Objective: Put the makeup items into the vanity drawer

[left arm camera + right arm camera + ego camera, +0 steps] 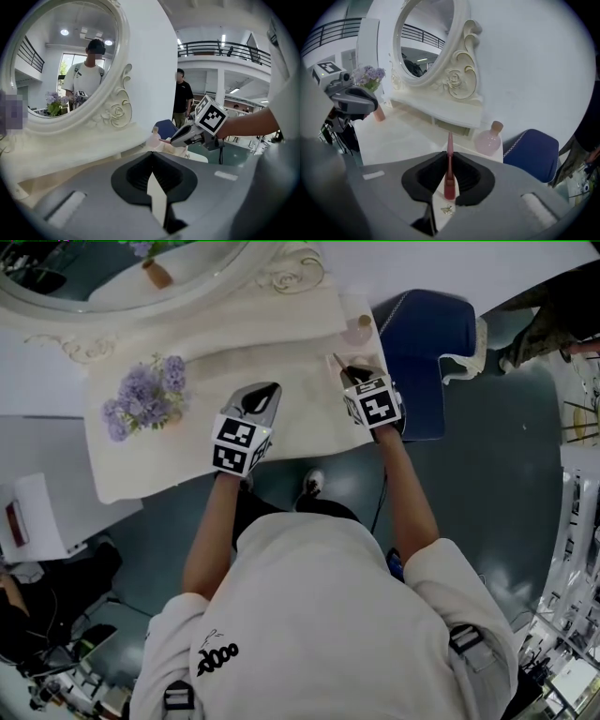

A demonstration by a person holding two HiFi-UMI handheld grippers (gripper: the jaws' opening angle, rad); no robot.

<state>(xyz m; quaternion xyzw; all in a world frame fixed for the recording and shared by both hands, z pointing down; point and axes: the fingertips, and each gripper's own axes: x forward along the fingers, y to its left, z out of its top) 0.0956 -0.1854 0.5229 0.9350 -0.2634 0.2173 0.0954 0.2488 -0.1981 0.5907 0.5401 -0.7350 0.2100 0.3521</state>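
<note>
My right gripper is shut on a slim pink makeup pencil, whose tip pokes out past the jaws toward the vanity's back. In the head view this gripper hovers over the right end of the cream vanity top, near a round pink bottle. My left gripper is shut with nothing between its jaws. It hangs over the middle of the top, left of the right gripper. A small recess sits under the mirror shelf; I cannot tell whether it is a drawer.
An oval mirror in a carved cream frame stands at the back. A vase of purple flowers stands on the left part of the top. A blue chair is to the right of the vanity. A person stands in the background.
</note>
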